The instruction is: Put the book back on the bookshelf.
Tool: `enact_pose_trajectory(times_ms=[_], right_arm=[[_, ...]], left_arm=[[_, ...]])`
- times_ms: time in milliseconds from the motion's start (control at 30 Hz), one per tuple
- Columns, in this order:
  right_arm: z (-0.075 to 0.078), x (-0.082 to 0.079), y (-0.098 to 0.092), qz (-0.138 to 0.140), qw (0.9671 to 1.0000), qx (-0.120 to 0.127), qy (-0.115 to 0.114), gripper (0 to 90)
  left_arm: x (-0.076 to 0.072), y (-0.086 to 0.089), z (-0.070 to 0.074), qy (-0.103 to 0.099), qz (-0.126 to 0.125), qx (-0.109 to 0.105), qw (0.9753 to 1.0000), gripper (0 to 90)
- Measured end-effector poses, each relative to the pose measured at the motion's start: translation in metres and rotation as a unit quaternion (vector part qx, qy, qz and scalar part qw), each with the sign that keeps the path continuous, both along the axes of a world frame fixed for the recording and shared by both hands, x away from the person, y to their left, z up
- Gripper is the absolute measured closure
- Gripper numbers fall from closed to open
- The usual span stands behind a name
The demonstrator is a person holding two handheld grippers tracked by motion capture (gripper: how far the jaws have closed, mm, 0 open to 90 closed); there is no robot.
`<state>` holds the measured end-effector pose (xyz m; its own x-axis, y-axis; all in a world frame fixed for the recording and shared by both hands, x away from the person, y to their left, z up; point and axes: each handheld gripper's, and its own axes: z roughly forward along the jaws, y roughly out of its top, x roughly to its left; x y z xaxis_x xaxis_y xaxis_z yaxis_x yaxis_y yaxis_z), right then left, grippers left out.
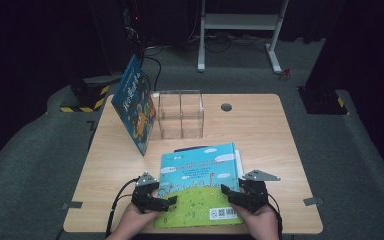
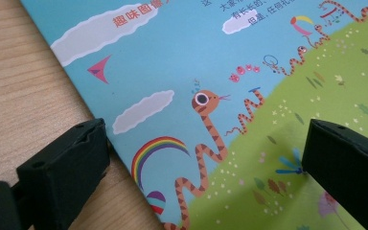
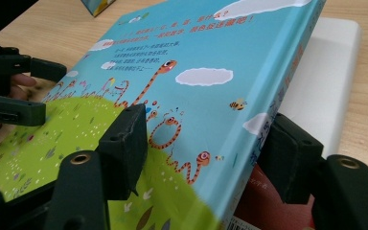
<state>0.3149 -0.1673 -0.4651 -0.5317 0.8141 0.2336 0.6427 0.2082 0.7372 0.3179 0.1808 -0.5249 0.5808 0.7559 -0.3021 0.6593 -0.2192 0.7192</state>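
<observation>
A picture book (image 1: 200, 180) with a blue sky and green hill cover lies flat near the table's front edge, on top of a white book (image 3: 326, 72) and something red (image 3: 268, 206). My left gripper (image 1: 169, 201) is open at the book's left edge. In the left gripper view (image 2: 203, 139), one jaw is over the wood and the other over the cover (image 2: 211, 57). My right gripper (image 1: 228, 195) is open at the book's right edge. In the right gripper view (image 3: 206, 124), its jaws straddle the spine side of the book (image 3: 191, 52). The left gripper (image 3: 52, 91) appears across the cover.
A second blue book (image 1: 135, 105) stands tilted against a clear plastic box (image 1: 181, 114) at the back left of the wooden table (image 1: 260, 130). A round cable hole (image 1: 226, 107) sits behind the box. Bare wood lies to the right of the stack.
</observation>
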Motion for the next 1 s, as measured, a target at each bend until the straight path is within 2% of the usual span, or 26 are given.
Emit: enact_pose_trajectory(times_ms=[167, 267, 433, 500, 900, 1000], right_arm=[[0.004, -0.004, 0.003, 0.001, 0.9999, -0.006, -0.013, 38.0], [0.007, -0.006, 0.005, 0.007, 0.9994, -0.011, -0.034, 38.2], [0.01, -0.008, 0.006, 0.006, 0.999, -0.014, -0.042, 40.7], [0.011, -0.009, 0.005, -0.002, 0.9983, -0.02, -0.055, 43.6], [0.01, -0.009, 0.004, 0.006, 0.9979, -0.02, -0.061, 43.9], [0.009, -0.007, 0.002, 0.005, 0.9987, -0.013, -0.049, 43.8]], left_arm=[[0.001, 0.001, 0.0, 0.006, 0.001, -0.008, 0.9999, 0.5], [0.002, 0.003, 0.0, 0.008, -0.001, -0.015, 0.9998, 0.0], [0.001, 0.004, 0.0, 0.01, 0.006, -0.016, 0.9998, 0.0], [0.002, 0.005, 0.0, 0.008, 0.01, -0.012, 0.9998, 0.0], [0.001, 0.005, 0.0, 0.008, 0.013, -0.013, 0.9998, 0.0], [0.001, 0.005, 0.0, 0.006, 0.012, -0.007, 0.9999, 0.0]])
